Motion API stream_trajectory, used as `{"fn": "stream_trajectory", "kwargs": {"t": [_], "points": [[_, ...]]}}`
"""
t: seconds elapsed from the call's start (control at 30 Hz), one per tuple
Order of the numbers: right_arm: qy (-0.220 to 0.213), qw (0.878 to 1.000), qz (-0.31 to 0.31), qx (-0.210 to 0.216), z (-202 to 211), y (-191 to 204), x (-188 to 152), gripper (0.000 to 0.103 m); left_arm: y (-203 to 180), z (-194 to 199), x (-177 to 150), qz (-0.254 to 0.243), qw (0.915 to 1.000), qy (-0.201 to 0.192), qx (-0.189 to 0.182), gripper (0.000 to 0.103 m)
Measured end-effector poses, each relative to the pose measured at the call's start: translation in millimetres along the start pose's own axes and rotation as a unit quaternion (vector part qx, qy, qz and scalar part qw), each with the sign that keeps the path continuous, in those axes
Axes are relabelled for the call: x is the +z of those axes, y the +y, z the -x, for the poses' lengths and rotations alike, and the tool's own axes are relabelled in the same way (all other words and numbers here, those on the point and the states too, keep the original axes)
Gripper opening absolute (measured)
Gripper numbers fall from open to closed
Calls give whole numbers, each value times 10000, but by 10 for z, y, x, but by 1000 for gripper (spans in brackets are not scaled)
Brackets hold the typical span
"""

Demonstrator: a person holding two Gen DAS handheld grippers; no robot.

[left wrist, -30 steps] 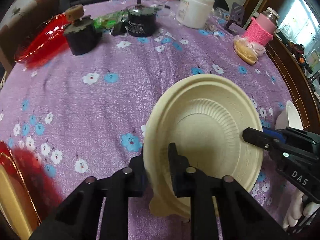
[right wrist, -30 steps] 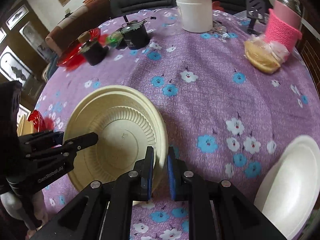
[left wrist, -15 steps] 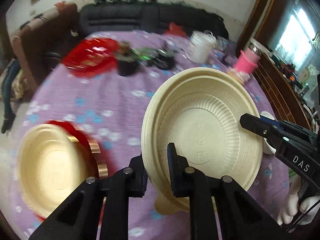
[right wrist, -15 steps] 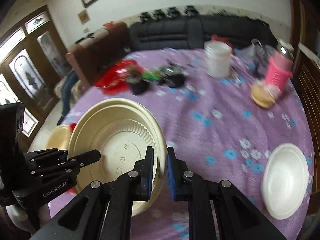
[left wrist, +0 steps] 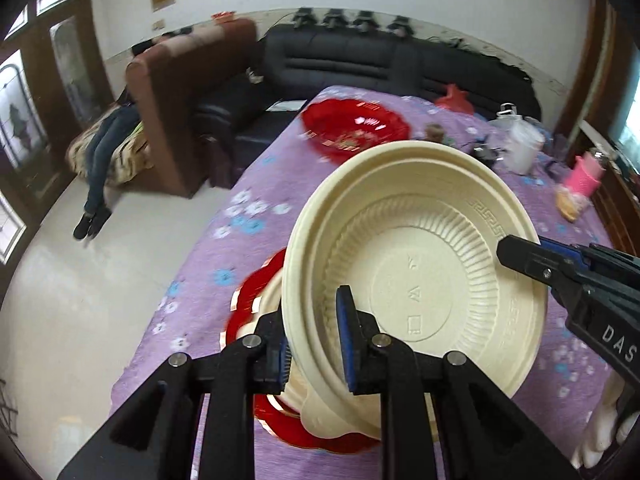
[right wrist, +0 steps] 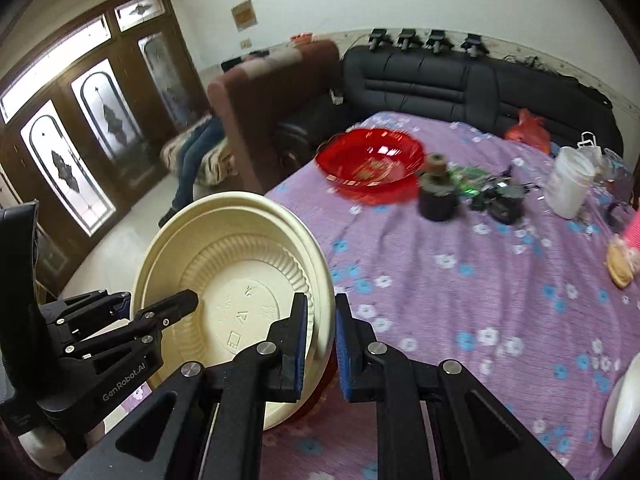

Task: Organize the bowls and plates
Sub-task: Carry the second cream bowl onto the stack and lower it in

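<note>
A cream ribbed bowl, seemingly two nested, hangs tilted in the air between both grippers. My left gripper pinches its near rim with one pad inside and one outside, and its jaws are opening slightly. My right gripper is shut on the opposite rim. Each gripper also shows in the other's view: the right gripper, the left gripper. Under the held bowl, another cream bowl sits on a red gold-edged plate near the table's left edge, mostly hidden.
A large red bowl stands at the far side of the purple flowered table. Dark pots, a white jar and a pink cup stand behind. A white plate lies at the right edge. Floor drops off left.
Both grippers have lifted the cream bowl off the table and carried it left, over the red plate and the cream bowl on it. The grip on both rims looks unchanged.
</note>
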State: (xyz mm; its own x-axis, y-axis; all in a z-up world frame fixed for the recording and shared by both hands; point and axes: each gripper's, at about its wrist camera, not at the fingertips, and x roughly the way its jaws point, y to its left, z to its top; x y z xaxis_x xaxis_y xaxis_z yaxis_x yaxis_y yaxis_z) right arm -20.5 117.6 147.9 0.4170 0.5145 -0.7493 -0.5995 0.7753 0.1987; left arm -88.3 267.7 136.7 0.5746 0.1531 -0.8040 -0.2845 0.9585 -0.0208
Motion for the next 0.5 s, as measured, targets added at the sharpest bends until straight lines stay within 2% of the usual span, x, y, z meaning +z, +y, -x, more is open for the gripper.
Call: {"fn": "stream_trajectory", "kwargs": {"t": [0.17, 0.33, 0.47, 0.5], "points": [[263, 9994, 118, -199, -301, 136, -88, 15, 205, -226, -86, 64, 9998, 148, 137, 18], [453, 9986, 165, -226, -485, 192, -173, 15, 222, -311, -164, -53, 9993, 156, 351, 19], [459, 9984, 211, -246, -539, 206, -192, 15, 217, -346, -199, -184, 9985, 210, 475, 35], [458, 9984, 221, -262, -542, 206, -191, 15, 218, -350, -207, -226, 9982, 196, 520, 44]]}}
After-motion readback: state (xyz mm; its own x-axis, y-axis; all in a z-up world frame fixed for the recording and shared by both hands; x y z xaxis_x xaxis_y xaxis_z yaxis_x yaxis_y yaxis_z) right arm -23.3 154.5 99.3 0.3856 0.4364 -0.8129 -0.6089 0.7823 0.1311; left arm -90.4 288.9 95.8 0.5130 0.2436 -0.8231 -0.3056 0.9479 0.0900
